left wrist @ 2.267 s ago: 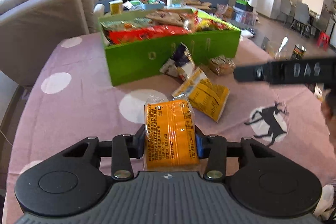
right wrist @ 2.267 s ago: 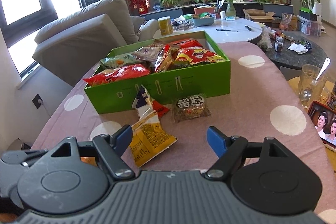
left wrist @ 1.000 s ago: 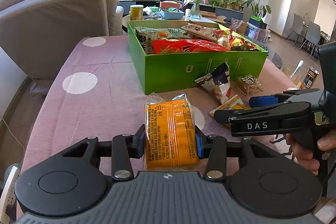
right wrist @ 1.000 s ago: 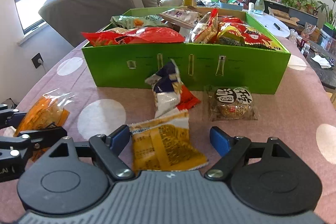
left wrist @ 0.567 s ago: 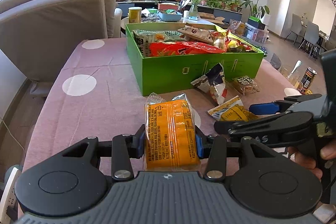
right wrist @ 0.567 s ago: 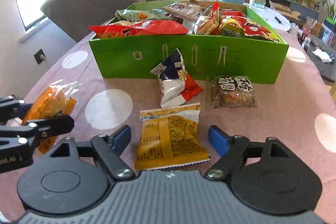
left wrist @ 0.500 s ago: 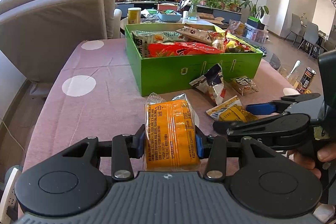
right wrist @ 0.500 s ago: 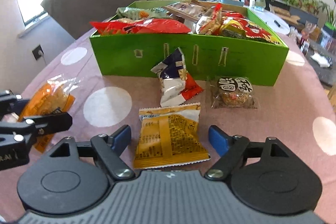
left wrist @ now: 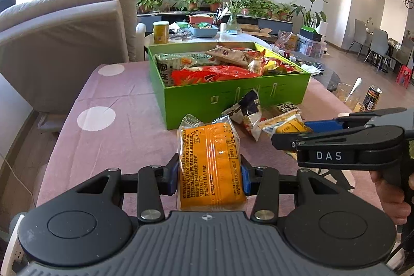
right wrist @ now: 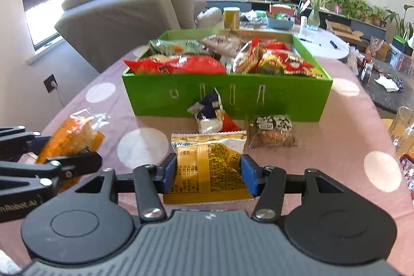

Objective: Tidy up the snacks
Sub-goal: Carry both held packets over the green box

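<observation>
"DAS" is read on the right gripper (left wrist: 289, 133) — closing around a yellow packet (right wrist: 207, 167); the left gripper (left wrist: 210, 176) is clenched on an orange packet (left wrist: 211, 159).

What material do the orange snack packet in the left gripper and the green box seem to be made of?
Orange snack packet: probably thin clear plastic film, glossy; it shows highlights, and its transparent crimped end sticks up crinkled.

Green box: likely cardboard with a smooth matte green coat; its walls are flat and thin, with cut slots in the front wall. I cannot confirm this from the look alone.
</observation>
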Tool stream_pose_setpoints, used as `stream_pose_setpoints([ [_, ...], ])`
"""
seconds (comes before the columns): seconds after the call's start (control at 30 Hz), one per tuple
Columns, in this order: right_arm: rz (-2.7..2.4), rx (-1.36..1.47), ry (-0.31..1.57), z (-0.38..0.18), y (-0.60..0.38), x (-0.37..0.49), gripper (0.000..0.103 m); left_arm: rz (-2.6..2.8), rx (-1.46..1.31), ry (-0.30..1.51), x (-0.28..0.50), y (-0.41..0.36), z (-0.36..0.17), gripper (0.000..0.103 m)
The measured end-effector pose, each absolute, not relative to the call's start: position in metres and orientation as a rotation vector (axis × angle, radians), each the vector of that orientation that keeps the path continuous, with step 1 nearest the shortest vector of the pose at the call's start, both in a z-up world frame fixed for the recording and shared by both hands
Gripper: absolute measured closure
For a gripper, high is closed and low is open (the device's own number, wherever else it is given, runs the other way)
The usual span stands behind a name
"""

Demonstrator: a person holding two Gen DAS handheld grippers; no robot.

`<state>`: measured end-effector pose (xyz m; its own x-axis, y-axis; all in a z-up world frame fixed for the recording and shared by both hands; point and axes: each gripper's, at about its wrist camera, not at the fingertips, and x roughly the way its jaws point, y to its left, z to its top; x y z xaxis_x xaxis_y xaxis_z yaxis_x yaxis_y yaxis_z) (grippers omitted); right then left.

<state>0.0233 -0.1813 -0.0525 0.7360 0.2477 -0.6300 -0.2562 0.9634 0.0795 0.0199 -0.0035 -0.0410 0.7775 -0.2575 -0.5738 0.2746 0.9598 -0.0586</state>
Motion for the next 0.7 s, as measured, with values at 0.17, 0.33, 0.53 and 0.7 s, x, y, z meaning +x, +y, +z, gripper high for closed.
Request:
stream_pose_setpoints([
  [0.17, 0.286, -0.005, 0.649, -0.041, -0.184, 0.017, 0.037, -0.290, 0.042, 0.593, 0.021, -0.007, -0.033, 0.062],
  [0.33, 0.298, 0.011, 0.606, -0.027, -0.190, 0.020, 0.037, -0.286, 0.045, 0.556, 0.029, -0.010, -0.020, 0.062],
  [0.53, 0.299, 0.026, 0.562, -0.011, -0.196, 0.036, 0.037, -0.284, 0.034, 0.531, 0.051, -0.013, -0.006, 0.062],
  [0.7, 0.293, 0.056, 0.540, -0.002, -0.202, 0.056, 0.037, -0.271, 0.024, 0.509, 0.079, -0.016, 0.005, 0.062],
])
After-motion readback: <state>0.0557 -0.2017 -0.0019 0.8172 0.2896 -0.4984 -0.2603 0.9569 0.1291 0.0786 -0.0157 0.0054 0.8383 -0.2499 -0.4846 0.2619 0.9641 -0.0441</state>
